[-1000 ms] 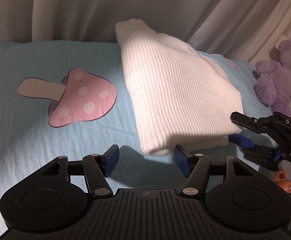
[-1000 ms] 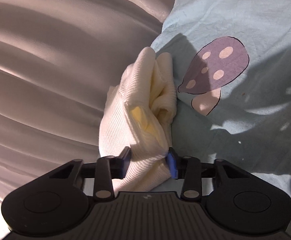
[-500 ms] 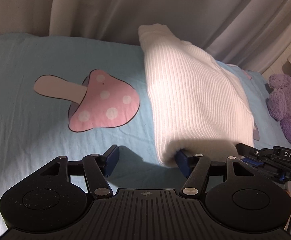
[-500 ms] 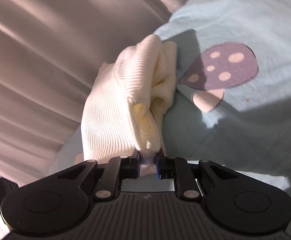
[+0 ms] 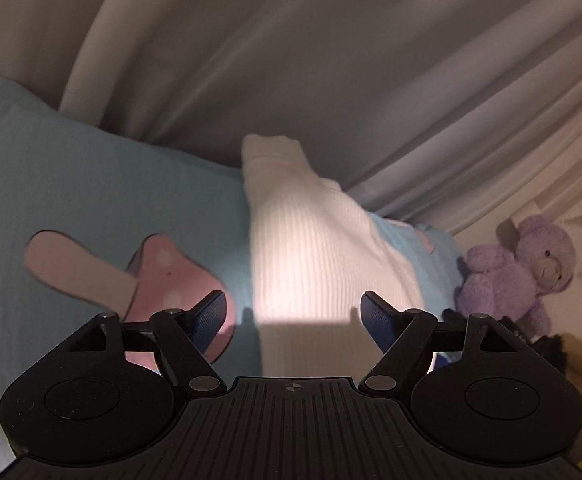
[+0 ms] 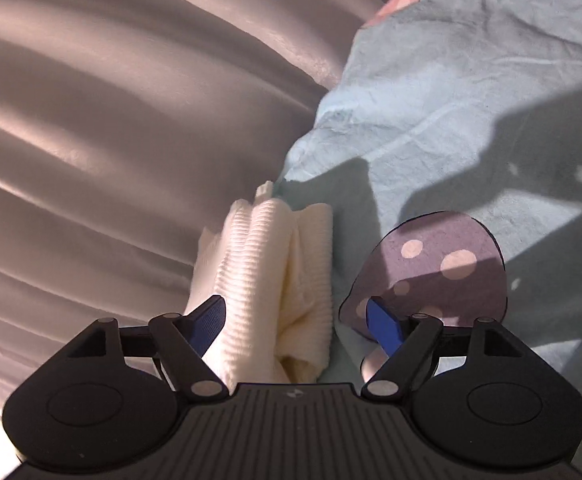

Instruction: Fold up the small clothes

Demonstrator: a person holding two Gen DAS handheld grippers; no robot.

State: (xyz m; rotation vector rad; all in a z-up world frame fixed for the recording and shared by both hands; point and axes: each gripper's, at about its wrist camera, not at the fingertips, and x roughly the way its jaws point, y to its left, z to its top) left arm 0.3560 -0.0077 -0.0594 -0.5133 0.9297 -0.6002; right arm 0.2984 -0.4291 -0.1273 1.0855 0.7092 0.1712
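Observation:
A white ribbed knit garment [image 5: 311,248] lies folded in a long bundle on the light blue sheet [image 5: 91,184]. My left gripper [image 5: 293,316] is open, its blue pads on either side of the garment's near end without clamping it. In the right wrist view the same garment [image 6: 275,280] shows its folded edge layers. My right gripper [image 6: 297,320] is open, with the garment's end lying between the pads toward the left pad.
The sheet has a pink mushroom print [image 5: 163,276] left of the garment, also seen in shadow in the right wrist view [image 6: 431,272]. A purple teddy bear [image 5: 523,268] sits at the right. Grey curtains [image 5: 291,60] hang behind the bed.
My right gripper was shut on the garment's edge half a second ago and has opened, letting it go. My left gripper has moved so the garment's end lies between its open pads.

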